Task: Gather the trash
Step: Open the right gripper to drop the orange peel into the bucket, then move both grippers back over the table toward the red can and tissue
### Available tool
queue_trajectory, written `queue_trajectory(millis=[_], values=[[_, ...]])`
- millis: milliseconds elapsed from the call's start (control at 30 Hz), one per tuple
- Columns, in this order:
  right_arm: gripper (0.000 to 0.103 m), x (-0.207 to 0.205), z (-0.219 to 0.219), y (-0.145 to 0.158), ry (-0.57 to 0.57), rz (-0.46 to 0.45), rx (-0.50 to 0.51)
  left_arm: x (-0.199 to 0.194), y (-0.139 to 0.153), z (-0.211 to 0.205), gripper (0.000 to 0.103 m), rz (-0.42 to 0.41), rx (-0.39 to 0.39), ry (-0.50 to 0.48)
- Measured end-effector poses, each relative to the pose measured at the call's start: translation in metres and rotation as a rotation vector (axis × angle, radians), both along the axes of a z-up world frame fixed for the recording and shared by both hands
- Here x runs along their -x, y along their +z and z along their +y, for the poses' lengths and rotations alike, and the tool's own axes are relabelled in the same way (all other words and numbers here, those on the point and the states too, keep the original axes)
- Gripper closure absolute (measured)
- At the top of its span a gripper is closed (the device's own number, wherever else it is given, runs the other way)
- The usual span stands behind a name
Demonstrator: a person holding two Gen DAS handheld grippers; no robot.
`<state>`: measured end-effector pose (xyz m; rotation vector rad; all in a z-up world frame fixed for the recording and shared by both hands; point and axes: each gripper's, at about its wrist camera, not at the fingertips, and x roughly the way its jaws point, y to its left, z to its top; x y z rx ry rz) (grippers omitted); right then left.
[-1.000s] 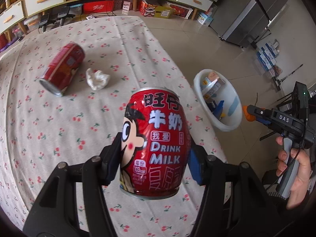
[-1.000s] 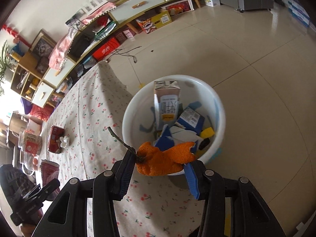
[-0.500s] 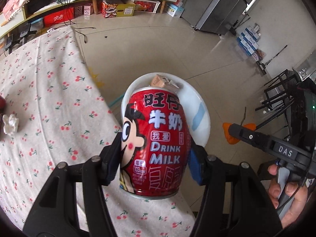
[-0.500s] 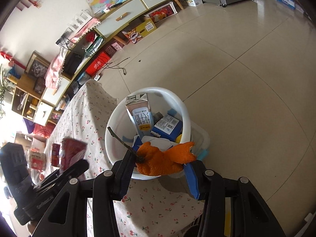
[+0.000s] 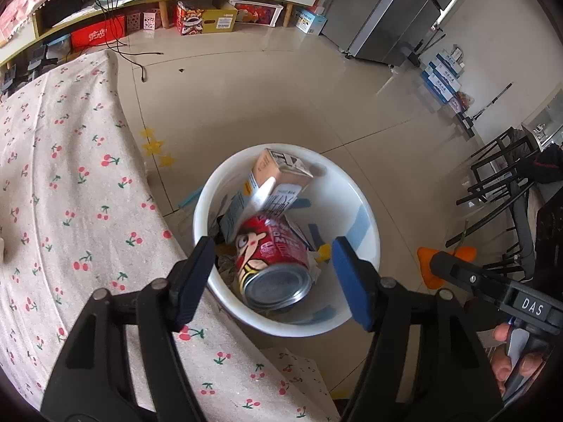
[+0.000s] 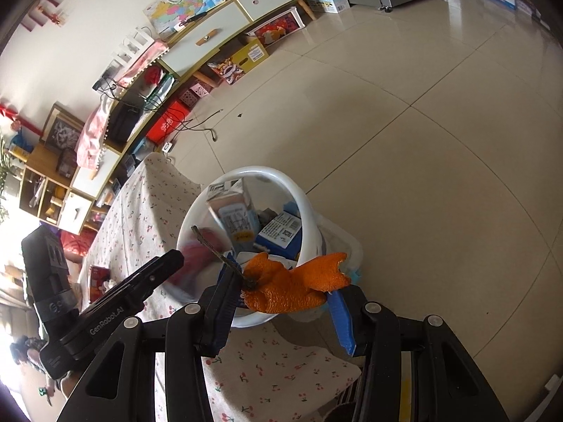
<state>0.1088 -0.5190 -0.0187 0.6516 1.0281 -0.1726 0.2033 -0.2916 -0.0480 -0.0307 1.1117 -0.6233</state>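
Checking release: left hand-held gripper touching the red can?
Apart. Left wrist view: left hand-held gripper open, red can lying in the white bin below.

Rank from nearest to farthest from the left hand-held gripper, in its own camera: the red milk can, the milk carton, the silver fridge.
1. Red milk can, in the bin between the fingers.
2. Milk carton, just behind the can.
3. Silver fridge, far upper right.

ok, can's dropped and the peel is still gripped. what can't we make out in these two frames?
- Bin bottom: both views, covered by the milk carton, red milk can and blue box.
- Can in the right wrist view: motion-blurred red smear.
- Items left on the table: right wrist view, tiny, behind the left gripper.
- Orange peel underside: hidden in the right gripper.
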Motion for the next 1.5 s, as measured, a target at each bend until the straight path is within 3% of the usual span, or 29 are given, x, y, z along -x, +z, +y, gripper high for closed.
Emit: queue_trajectory(millis=[267, 600, 633, 700, 733, 967, 1500], values=[[0.054, -0.007, 0.005, -0.001, 0.005, 0.008, 0.012, 0.014, 0.018, 0.022, 0.026, -0.05, -0.019, -0.008], [0.051, -0.024, 0.02, -0.001, 0.015, 0.014, 0.047, 0.027, 0.026, 0.084, 0.017, -0.074, -0.061, 0.051], [0.049, -0.025, 0.021, -0.001, 0.014, 0.018, 0.049, 0.029, 0.026, 0.09, 0.016, -0.078, -0.069, 0.055], [0.029, -0.027, 0.022, -0.001, 0.006, 0.024, 0.05, 0.031, 0.028, 0.101, 0.014, -0.084, -0.084, 0.065], [0.028, -0.028, 0.022, -0.001, -0.002, 0.022, 0.053, 0.032, 0.028, 0.108, 0.013, -0.09, -0.092, 0.074], [0.027, -0.029, 0.03, 0.003, 0.001, 0.029, 0.064, 0.035, 0.027, 0.157, 0.012, -0.095, -0.126, 0.139], [0.022, -0.048, 0.088, 0.009, 0.127, 0.049, 0.161, 0.036, 0.024, 0.254, 0.004, -0.093, -0.214, 0.247]])
